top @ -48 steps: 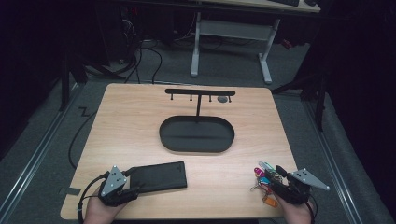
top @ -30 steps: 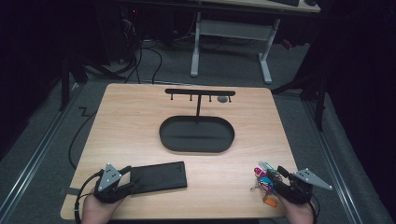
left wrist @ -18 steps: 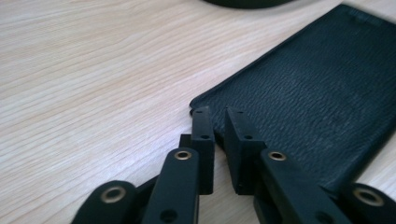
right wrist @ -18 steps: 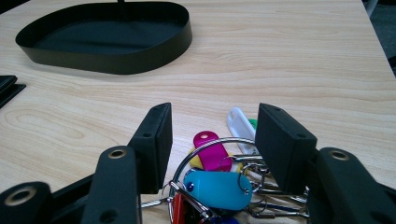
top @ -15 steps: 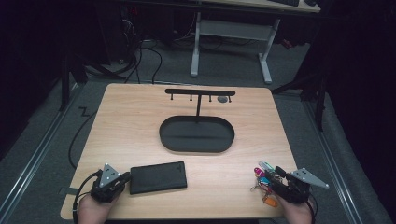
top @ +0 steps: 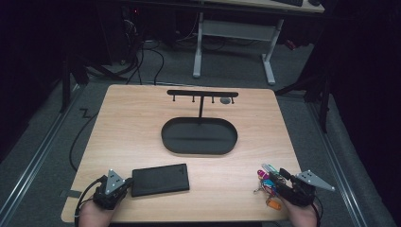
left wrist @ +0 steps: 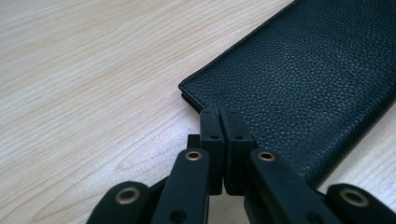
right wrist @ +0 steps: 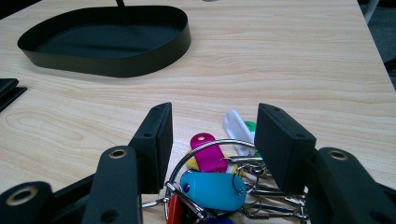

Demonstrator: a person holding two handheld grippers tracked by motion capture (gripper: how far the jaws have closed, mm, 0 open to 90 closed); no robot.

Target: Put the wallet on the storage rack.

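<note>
Black left tongs (left wrist: 219, 116) are sitting pressed together, holding nothing, their tips just at the corner of the pebbled leather wallet (left wrist: 308, 79) lying flat on the desk (top: 142, 137). Right tongs (right wrist: 210, 135) are spreading wide, straddling the key bunch (right wrist: 219, 186) near the desk's front right edge. Beyond, the oval black tray (top: 199, 136) with its hook stand (top: 202, 94) is standing mid-desk. Wallet is looking thin, grippy, somewhat limp: likely best pinched at an overhanging edge. Keys are looking loose and jangly; the ring probably offers the surest hold.
</note>
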